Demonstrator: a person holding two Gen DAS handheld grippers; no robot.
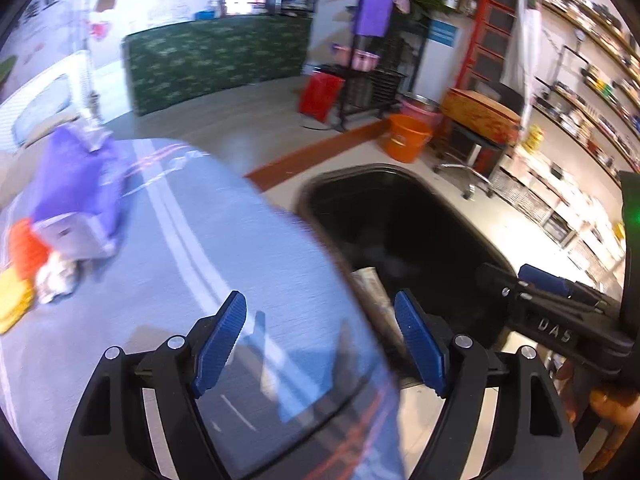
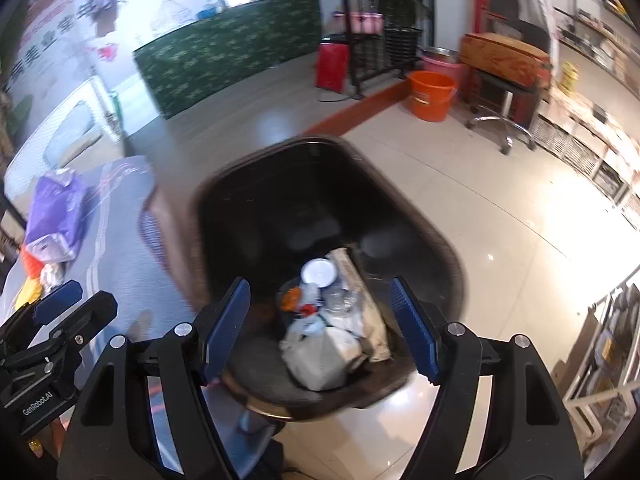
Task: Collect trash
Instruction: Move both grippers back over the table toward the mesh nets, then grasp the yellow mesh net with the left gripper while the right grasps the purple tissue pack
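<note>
A black trash bin (image 2: 400, 216) stands on the floor beside the table; it holds crumpled paper, a plastic bag and a white lid (image 2: 319, 273). My right gripper (image 2: 320, 320) is open and empty above the bin's near rim. My left gripper (image 1: 320, 336) is open and empty over the right edge of the blue-grey table (image 1: 168, 264), with the bin (image 1: 400, 216) to its right. Trash lies at the table's far left: a purple bag (image 1: 76, 184), an orange piece (image 1: 26, 248), crumpled white paper (image 1: 56, 280) and a yellow piece (image 1: 12, 300). The right gripper (image 1: 552, 300) shows in the left view.
An orange bucket (image 2: 432, 94) and a pink tub (image 2: 442, 65) stand on the tiled floor beyond the bin. A chair base (image 2: 500, 126), a red bin (image 2: 331, 65), a black rack (image 2: 384, 40) and shelves (image 1: 580, 92) line the back and right.
</note>
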